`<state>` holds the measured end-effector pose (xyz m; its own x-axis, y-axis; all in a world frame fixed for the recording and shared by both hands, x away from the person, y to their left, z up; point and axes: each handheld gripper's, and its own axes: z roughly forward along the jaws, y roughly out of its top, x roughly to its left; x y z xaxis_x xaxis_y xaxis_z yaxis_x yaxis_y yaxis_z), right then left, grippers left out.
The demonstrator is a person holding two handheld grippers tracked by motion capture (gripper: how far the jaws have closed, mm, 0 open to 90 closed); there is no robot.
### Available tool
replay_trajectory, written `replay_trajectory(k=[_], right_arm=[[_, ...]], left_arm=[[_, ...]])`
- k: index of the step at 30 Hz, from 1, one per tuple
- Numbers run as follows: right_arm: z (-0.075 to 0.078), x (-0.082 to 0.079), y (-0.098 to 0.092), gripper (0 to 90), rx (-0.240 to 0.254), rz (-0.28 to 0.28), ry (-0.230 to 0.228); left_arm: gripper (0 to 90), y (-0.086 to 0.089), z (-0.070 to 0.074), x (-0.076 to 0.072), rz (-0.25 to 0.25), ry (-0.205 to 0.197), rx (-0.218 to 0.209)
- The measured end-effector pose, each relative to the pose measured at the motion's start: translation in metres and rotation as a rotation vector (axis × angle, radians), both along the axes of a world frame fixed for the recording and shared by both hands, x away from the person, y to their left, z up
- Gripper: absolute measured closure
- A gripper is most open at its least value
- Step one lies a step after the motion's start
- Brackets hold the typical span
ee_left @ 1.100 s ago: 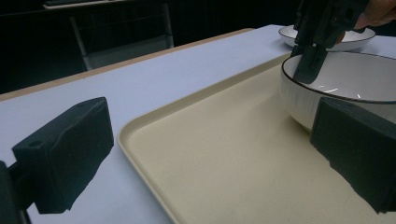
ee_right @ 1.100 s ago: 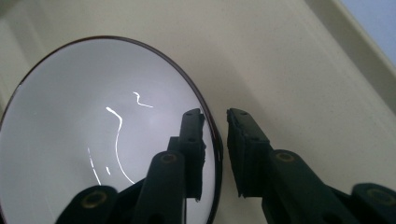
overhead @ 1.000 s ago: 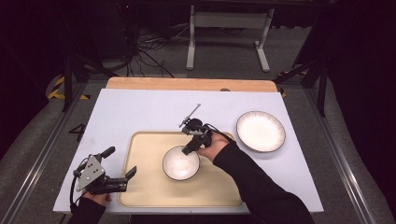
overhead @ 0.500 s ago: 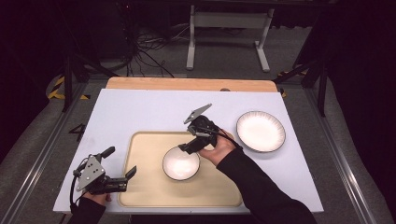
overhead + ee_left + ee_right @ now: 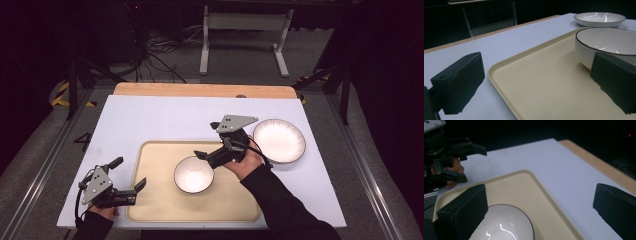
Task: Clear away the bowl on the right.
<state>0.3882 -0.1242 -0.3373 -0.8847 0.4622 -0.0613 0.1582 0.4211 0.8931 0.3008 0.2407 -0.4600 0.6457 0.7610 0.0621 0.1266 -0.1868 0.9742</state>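
High view: the bowl (image 5: 194,174) is seen set down at centre frame on the tray (image 5: 155,200). The right claw (image 5: 212,157), jaws just opened and empty, has been lifted clear; placement appears complete. The left claw (image 5: 131,186) rests released, lower left.

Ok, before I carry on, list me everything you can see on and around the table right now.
bowl: 1, white with dark rim, on the tray, near its middle
plate: 1, white with dark rim, on the white table top right of the tray
tray: 1, beige, near edge of the table
table: 1, white top with a wooden strip along the far edge
metal stand: 1, light grey, on the floor beyond the table
cables: several, black, on the floor at far left
left gripper: black, open, at the tray's left edge
right gripper: black, jaws just opened, above the bowl's far rim, nothing between them
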Motion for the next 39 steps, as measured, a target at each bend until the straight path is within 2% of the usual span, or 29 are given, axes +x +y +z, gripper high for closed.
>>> replay_trajectory(k=[2, 7, 12, 17, 19, 20, 21, 24, 39], right_arm=[[0.001, -0.003, -0.004, 0.0, 0.041, -0.006, -0.036], [-0.003, -0.004, -0.012, 0.0, 0.09, -0.007, -0.021], [-0.007, -0.006, -0.021, 0.0, 0.132, -0.02, -0.089], [-0.011, -0.008, -0.03, 0.0, 0.146, -0.037, -0.122], [-0.012, -0.01, -0.034, 0.0, 0.162, -0.043, -0.15], [-0.012, -0.01, -0.034, 0.0, 0.162, -0.043, -0.15], [-0.013, -0.012, -0.039, 0.0, 0.168, -0.05, -0.18], [-0.013, -0.013, -0.044, 0.0, 0.166, -0.064, -0.185], [-0.022, -0.019, -0.085, 0.0, 0.145, -0.14, -0.18]], left_arm=[[0.1, 0.0, 0.0, 0.0, 0.001, 0.001, 0.002], [0.2, 0.0, 0.0, 0.0, 0.002, 0.002, 0.0], [0.2, 0.0, 0.0, 0.0, 0.002, 0.001, -0.001], [0.1, 0.0, 0.0, 0.0, 0.003, 0.001, -0.001], [0.2, 0.0, 0.0, 0.0, 0.003, 0.001, 0.0], [0.1, 0.0, 0.0, 0.0, 0.003, 0.001, 0.0], [0.2, 0.0, 0.0, 0.0, 0.003, 0.001, 0.0], [0.2, 0.0, 0.0, 0.0, 0.003, 0.001, 0.0], [0.2, -0.001, 0.0, 0.0, 0.005, 0.001, 0.002]])
